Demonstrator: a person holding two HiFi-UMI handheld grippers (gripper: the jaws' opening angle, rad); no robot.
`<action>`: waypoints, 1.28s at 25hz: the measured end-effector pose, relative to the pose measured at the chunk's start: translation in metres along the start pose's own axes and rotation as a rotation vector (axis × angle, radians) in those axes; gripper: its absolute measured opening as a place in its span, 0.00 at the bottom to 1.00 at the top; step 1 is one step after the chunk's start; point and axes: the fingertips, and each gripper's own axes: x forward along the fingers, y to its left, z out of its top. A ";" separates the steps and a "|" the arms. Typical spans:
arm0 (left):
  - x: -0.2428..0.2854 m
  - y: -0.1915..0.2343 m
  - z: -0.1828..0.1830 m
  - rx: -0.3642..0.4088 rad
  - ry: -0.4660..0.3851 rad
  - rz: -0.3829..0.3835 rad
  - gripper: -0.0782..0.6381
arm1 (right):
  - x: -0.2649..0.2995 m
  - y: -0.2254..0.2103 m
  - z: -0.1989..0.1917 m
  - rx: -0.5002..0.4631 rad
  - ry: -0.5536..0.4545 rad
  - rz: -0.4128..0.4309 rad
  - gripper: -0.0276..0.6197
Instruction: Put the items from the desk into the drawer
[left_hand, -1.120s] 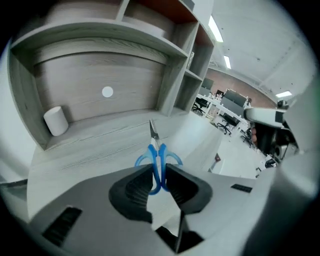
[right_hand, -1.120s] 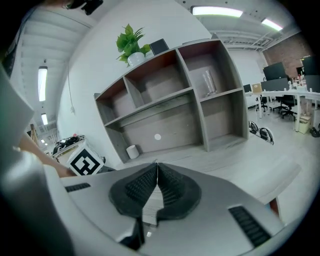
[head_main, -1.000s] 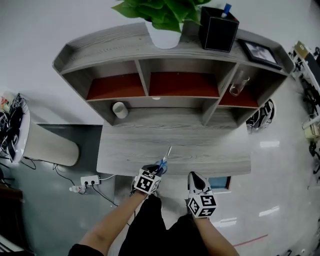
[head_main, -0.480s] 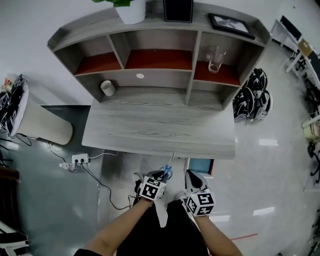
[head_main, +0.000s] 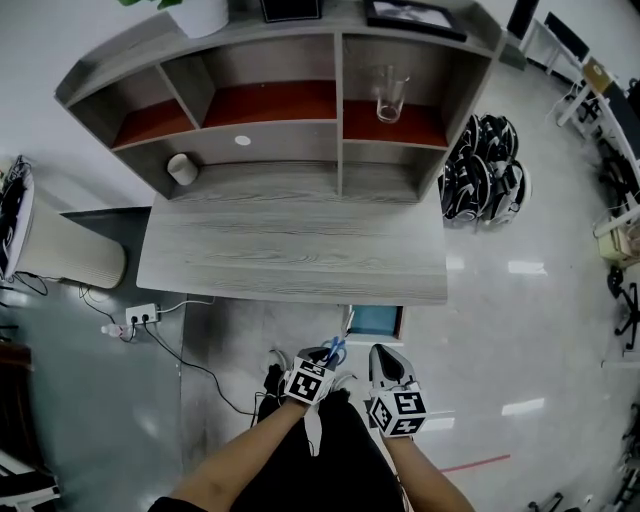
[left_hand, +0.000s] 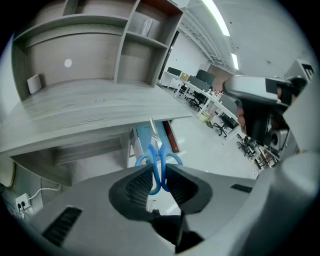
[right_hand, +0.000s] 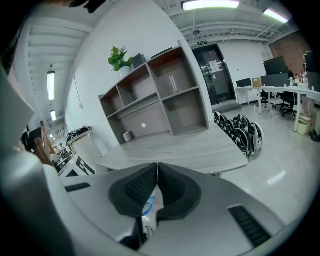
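Left hand-held gripper (left_hand: 159, 171) clamped on scissors (left_hand: 153, 159) handles — right hand-held gripper (right_hand: 157, 170) jaws together, empty; both off desk (head_main: 290, 250) front edge.

Desk (head_main: 290, 250) matt grey wood grain; floor (head_main: 530, 340) glossy; scissors (left_hand: 161, 160) blue plastic handles, metal blades; tumbler (head_main: 389, 95) clear glass

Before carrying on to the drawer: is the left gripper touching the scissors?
Touching. The left gripper view shows the left gripper clamped on the blue handles of the scissors.

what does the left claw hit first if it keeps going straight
Likely the open drawer under the desk; the scissors in the left claw aim there, though depth is unclear.
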 end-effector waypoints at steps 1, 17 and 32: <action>0.005 -0.002 -0.003 0.001 0.008 -0.003 0.24 | -0.001 -0.004 -0.001 0.002 0.001 -0.003 0.07; 0.101 -0.005 0.004 -0.066 0.086 -0.026 0.24 | 0.015 -0.052 -0.005 -0.008 0.036 -0.016 0.07; 0.171 0.015 0.045 -0.082 0.122 0.008 0.24 | 0.014 -0.104 -0.014 0.007 0.085 -0.074 0.07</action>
